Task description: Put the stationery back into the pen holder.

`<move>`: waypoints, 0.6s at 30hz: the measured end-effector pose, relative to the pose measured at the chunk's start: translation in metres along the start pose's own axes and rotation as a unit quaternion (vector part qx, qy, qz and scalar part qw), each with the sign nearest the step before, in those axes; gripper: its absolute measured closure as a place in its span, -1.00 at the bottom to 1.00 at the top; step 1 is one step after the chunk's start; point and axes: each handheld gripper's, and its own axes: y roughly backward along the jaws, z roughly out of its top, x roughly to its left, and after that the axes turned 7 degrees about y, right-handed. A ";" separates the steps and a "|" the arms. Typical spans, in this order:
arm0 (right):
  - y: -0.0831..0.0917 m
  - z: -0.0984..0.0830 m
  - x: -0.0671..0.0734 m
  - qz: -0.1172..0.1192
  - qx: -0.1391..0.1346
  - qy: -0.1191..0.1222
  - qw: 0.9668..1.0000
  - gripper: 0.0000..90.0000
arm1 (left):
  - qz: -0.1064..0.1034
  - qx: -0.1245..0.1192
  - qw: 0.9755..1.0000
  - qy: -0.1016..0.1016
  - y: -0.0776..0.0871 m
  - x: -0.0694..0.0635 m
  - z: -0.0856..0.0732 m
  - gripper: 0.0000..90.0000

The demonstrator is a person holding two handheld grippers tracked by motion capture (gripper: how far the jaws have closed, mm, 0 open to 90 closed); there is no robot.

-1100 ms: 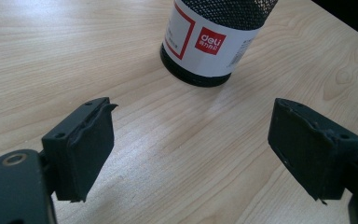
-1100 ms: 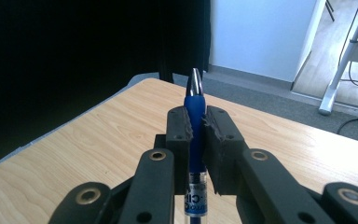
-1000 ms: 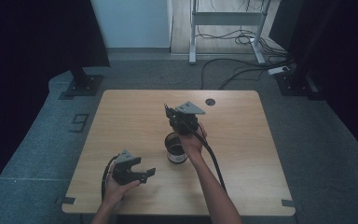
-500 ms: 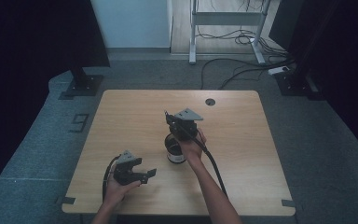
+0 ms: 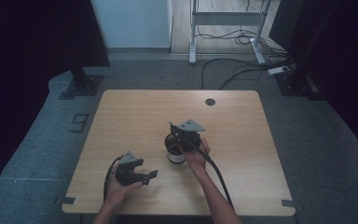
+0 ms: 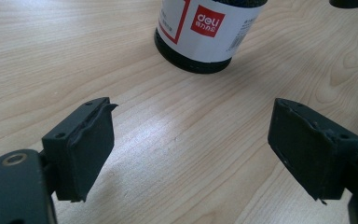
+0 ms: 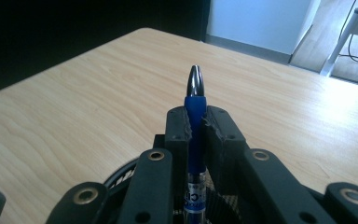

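Two black claws, right claw (image 7: 195, 128) clamped on glossy blue pen (image 7: 195, 100), left claw (image 6: 191, 144) apart, wood-grain table (image 5: 135, 112).

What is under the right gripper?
A black cup with a white label stands under the right gripper. That gripper, shut on a blue pen, covers the cup's inside.

Pen (image 7: 195, 122): blue barrel with a clear lower section bearing print, and a shiny silver cone tip; clamped between two black jaw pads, tip pointing away past them.
Pen holder (image 5: 174, 151): dark round mesh cup, white label with a red "deli" logo (image 6: 207, 21); stands upright on the wooden table, near the middle, towards the person's edge.
Relation: the pen's rear end sits over the cup's mouth; whether it is inside cannot be told.
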 end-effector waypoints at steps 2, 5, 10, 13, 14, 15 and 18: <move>0.001 -0.002 0.002 -0.002 0.005 0.006 1.000 0.72 | 0.000 0.002 1.000 -0.001 -0.001 0.000 0.000 -0.68; 0.002 -0.005 0.003 -0.002 0.011 0.013 1.000 0.72 | 0.000 0.004 1.000 -0.002 -0.001 -0.001 -0.001 -0.68; 0.004 -0.006 0.003 0.000 0.012 0.013 1.000 0.71 | -0.001 0.006 1.000 -0.002 -0.002 -0.001 -0.001 -0.68; 0.006 -0.005 0.003 0.002 0.011 0.012 1.000 0.56 | -0.001 0.006 1.000 -0.001 -0.003 -0.001 -0.001 -0.68; 0.007 -0.005 0.002 0.002 0.011 0.014 1.000 0.52 | 0.000 0.006 1.000 -0.002 -0.002 -0.001 -0.001 -0.68; 0.009 -0.004 0.002 0.001 0.008 0.011 1.000 0.45 | 0.000 0.006 1.000 -0.002 -0.002 -0.001 -0.001 -0.68; 0.015 -0.004 0.001 0.003 -0.001 0.004 1.000 0.21 | 0.000 0.007 1.000 -0.003 -0.002 -0.001 -0.001 -0.68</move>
